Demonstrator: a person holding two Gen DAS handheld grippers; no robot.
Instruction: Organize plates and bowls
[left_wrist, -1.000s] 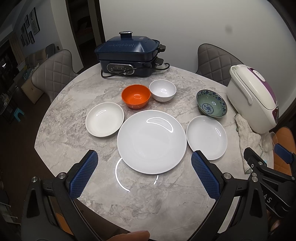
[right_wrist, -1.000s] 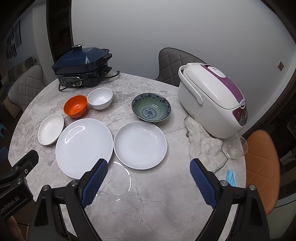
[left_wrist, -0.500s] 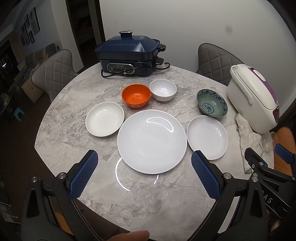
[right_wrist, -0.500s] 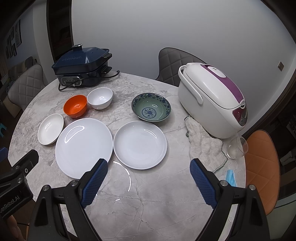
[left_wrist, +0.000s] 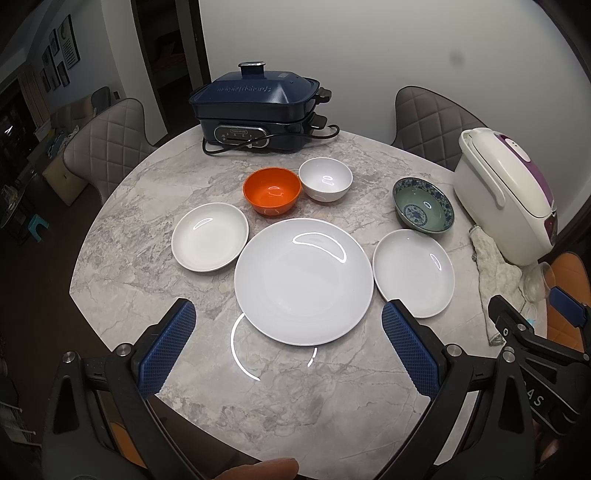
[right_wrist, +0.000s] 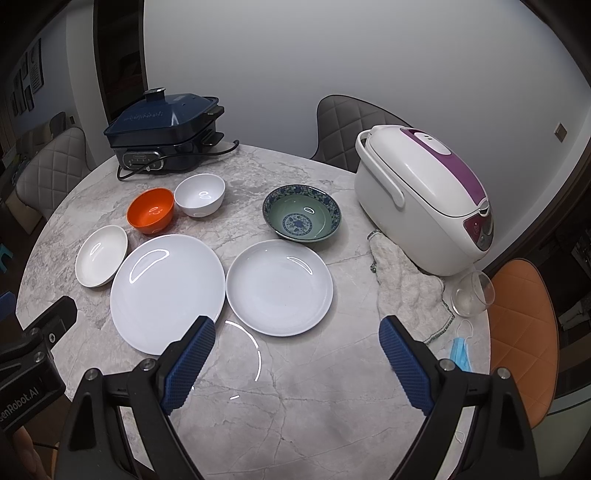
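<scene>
Left wrist view: round marble table (left_wrist: 155, 280), dishes counted. Plates: three, all white. Large plate (left_wrist: 303, 280) at centre near edge; small deep plate (left_wrist: 209, 242) to its left, apart; medium plate (left_wrist: 413, 272) to its right, just beside. Bowls: three. Orange bowl (left_wrist: 271, 190) and white bowl (left_wrist: 325, 178) side by side on far side of large plate, contact not resolvable; blue-patterned green bowl (left_wrist: 423, 209) far of medium plate. None stacked.

Left gripper (left_wrist: 288, 339): blue pads spread wide, nothing between, above near table edge. Right gripper (right_wrist: 297, 352): likewise spread wide, empty, above bare marble near of medium plate.

Other items, one each: dark blue electric cooker (left_wrist: 255, 110) at far edge, white-and-purple rice cooker (right_wrist: 424, 199) at right, cloth (right_wrist: 406, 288), tipped glass (right_wrist: 472, 295), blue face mask (right_wrist: 461, 350).

Cut off: right gripper in left view, only partly in frame at right edge. Chairs partly hidden behind table; room at far left too dark to read.
</scene>
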